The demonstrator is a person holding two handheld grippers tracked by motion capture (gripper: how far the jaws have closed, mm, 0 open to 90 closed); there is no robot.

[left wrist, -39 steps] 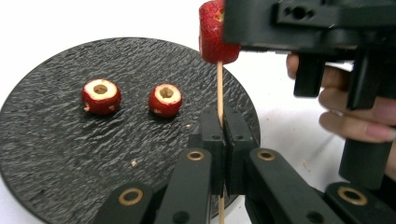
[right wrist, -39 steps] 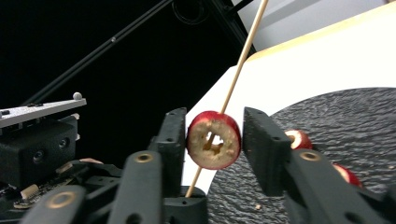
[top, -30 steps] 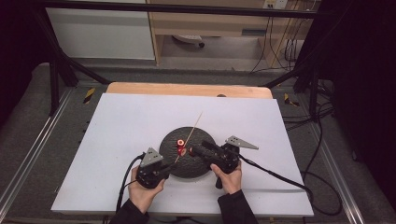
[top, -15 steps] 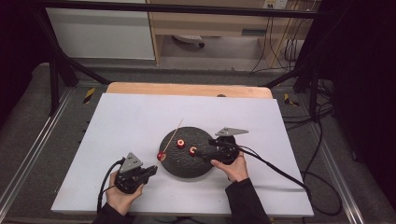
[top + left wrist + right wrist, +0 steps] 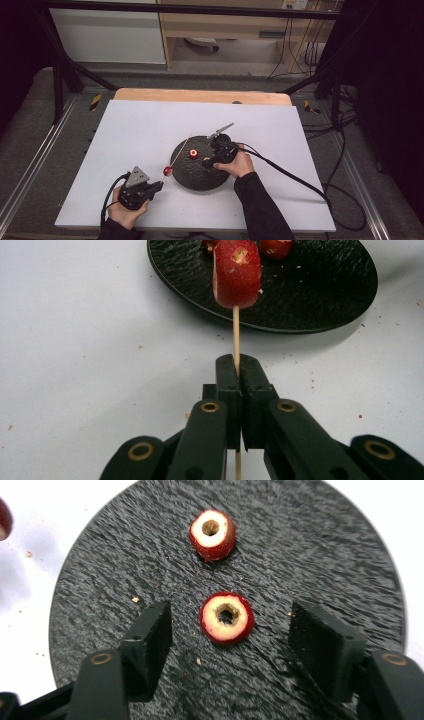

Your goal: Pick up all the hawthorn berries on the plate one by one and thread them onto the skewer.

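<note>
My left gripper (image 5: 158, 184) (image 5: 236, 363) is near the table's front left, shut on a thin wooden skewer (image 5: 180, 150) (image 5: 234, 332). A red fruit piece (image 5: 167, 171) (image 5: 236, 272) is threaded on the skewer just off the left rim of the black plate (image 5: 200, 177) (image 5: 310, 295) (image 5: 325, 545). My right gripper (image 5: 209, 160) (image 5: 232, 612) is low over the plate. Its jaws have just been closing and stand open on either side of a cored red fruit piece (image 5: 227, 618), apart from it. A second cored piece (image 5: 193, 153) (image 5: 212, 534) lies beyond.
The plate rests on a white sheet (image 5: 125, 130) over a wooden table (image 5: 200, 95). The right gripper's cable (image 5: 295, 175) trails off to the right across the sheet. Small crumbs dot the sheet near the plate.
My left gripper pulled away from the plate to the front left with the skewer and its fruit piece. My right gripper shifted back, then left, over the plate's pieces.
</note>
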